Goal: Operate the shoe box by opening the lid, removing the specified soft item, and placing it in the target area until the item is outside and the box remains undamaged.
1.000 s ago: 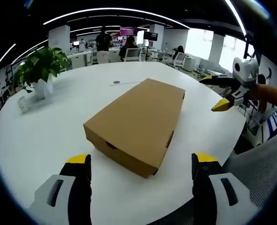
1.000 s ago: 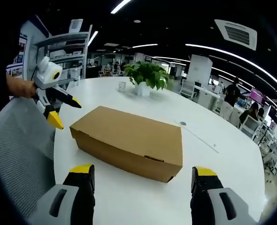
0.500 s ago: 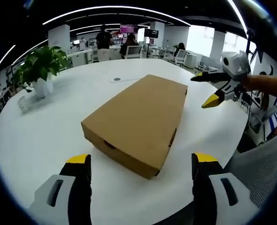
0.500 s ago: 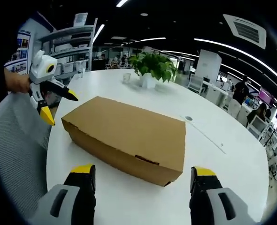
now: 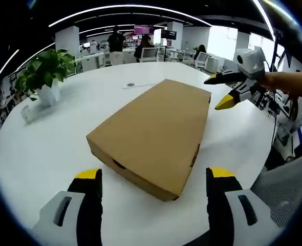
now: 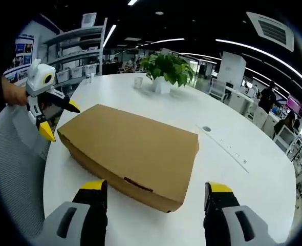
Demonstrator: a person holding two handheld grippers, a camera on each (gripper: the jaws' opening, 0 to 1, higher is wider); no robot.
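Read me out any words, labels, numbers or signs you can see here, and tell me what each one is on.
None can be read.
Shoe box: plain brown cardboard, no print showing.
Wall posters behind the shelving: coloured patches, too blurred to read.
Pink screen at the far end of the office: too small to read.

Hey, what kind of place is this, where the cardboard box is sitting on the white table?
Most likely an open-plan office. Behind the round white table stand rows of desks and office chairs, long strip lights run across the ceiling, and a potted plant sits on the table beyond the shoe box.
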